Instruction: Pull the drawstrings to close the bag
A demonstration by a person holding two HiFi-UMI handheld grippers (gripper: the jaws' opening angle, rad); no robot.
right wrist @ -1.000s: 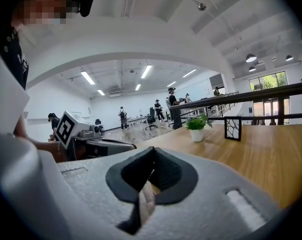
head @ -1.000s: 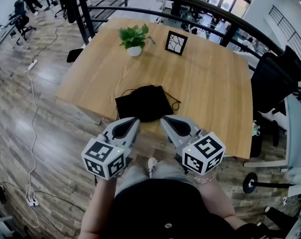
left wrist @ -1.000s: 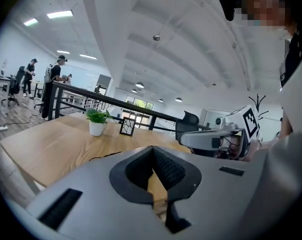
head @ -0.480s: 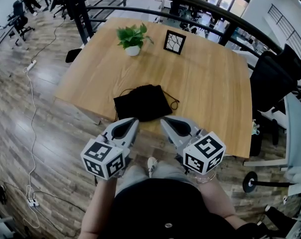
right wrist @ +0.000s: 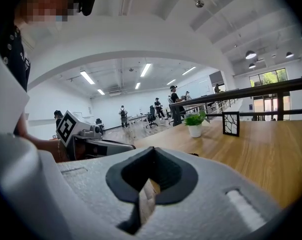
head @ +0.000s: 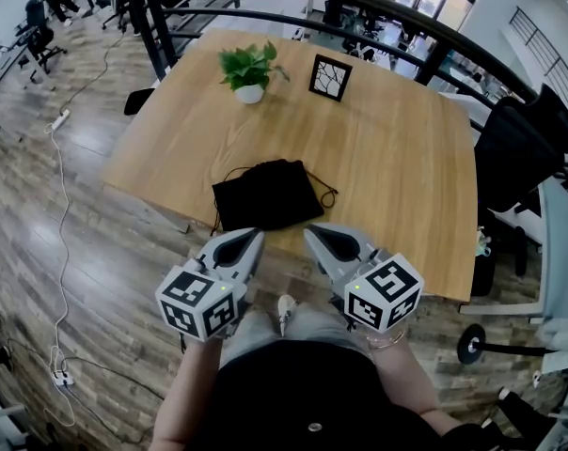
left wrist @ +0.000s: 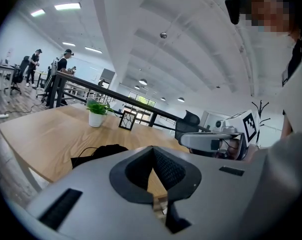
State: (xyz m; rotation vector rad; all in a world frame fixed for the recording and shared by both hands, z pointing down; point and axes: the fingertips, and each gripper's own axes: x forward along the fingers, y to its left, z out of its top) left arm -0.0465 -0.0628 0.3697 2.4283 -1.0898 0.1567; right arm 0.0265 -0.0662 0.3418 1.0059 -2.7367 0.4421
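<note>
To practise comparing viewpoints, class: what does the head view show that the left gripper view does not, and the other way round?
Head view only: the left gripper's black-and-white marker cube. Left gripper view only: the white ceiling with its strip lights. Both: the shut right gripper, and the black fabric drawstring bag, green potted plant and black square picture frame on the light wooden table.

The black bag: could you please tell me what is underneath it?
The black bag lies flat on the wooden table; thin drawstrings trail beside it. Anything beneath the fabric is covered.
</note>
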